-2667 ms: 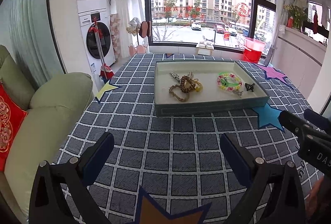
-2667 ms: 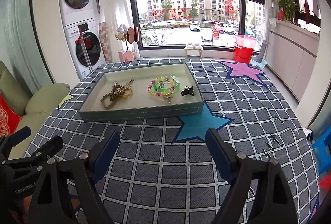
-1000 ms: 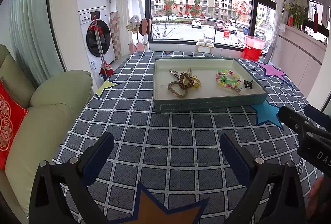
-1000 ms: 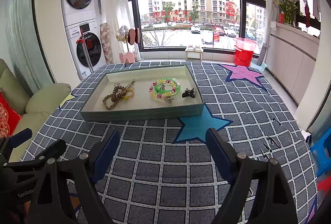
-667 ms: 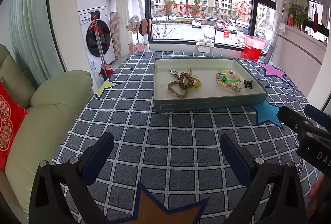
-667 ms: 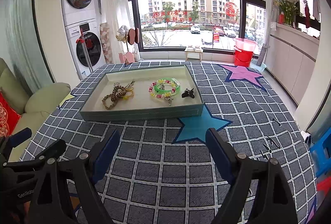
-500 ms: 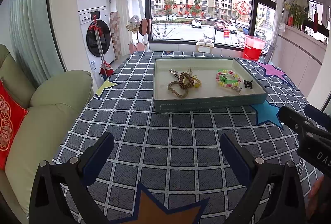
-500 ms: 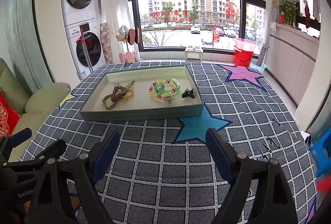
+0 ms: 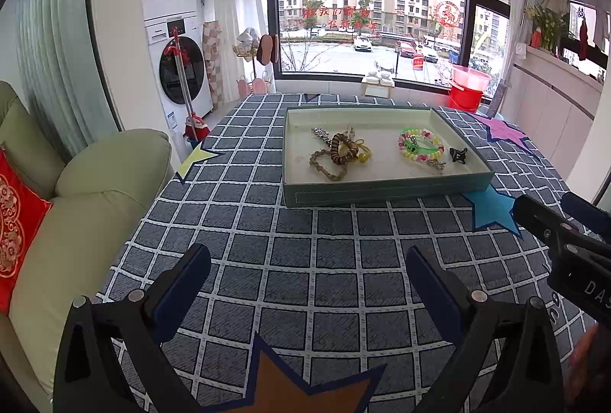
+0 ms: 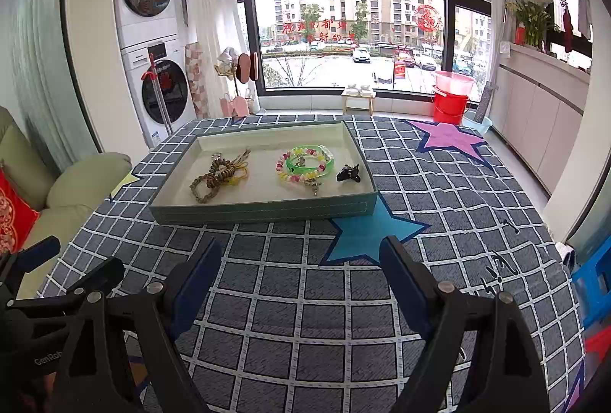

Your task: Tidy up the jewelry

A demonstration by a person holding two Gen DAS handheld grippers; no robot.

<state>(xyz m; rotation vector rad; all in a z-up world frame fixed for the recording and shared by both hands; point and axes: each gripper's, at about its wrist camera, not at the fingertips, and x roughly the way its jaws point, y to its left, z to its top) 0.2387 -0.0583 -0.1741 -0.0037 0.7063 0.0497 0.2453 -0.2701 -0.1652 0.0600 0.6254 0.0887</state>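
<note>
Ahead of my claws, a shallow tray point(image 10: 263, 212) holds bracelets point(image 10: 305, 165), well beyond both. My right claw point(image 10: 299, 262) and left claw point(image 9: 307, 270) gape empty above the checked counter point(image 10: 290, 302). "GenRo" lettering marks the left tool.

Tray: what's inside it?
In the tray: a brown tangle of cords and beads on the left, a green bangle overlapping a beaded bracelet in the middle, a small black piece on the right. What lies under the tangle is hidden.
</note>
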